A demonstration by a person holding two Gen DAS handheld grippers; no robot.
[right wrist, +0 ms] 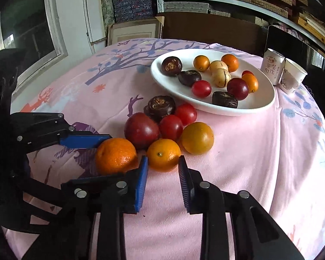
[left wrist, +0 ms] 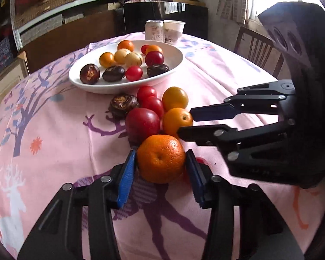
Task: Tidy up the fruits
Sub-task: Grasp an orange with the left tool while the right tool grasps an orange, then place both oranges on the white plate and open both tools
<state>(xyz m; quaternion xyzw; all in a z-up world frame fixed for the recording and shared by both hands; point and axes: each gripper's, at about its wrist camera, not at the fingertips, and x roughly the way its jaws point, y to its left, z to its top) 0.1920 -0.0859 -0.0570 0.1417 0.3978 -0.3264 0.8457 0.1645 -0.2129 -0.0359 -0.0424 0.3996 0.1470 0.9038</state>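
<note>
Gripping round, dimpled tangerines (left wrist: pixel 161 158) on soft tablecloth (left wrist: pixel 60 140).

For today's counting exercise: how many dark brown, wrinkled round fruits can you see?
4 dark fruits. Three in the white oval plate: left, middle, right. One on the pink tablecloth beside the red fruits. More may hide.

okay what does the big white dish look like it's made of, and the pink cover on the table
White dish: likely glazed ceramic, possibly melamine; smooth, glossy, with a thick rounded rim. Pink cover: a soft woven or fleecy cloth, matte, printed with trees and deer; it drapes and creases over the table edge.
</note>
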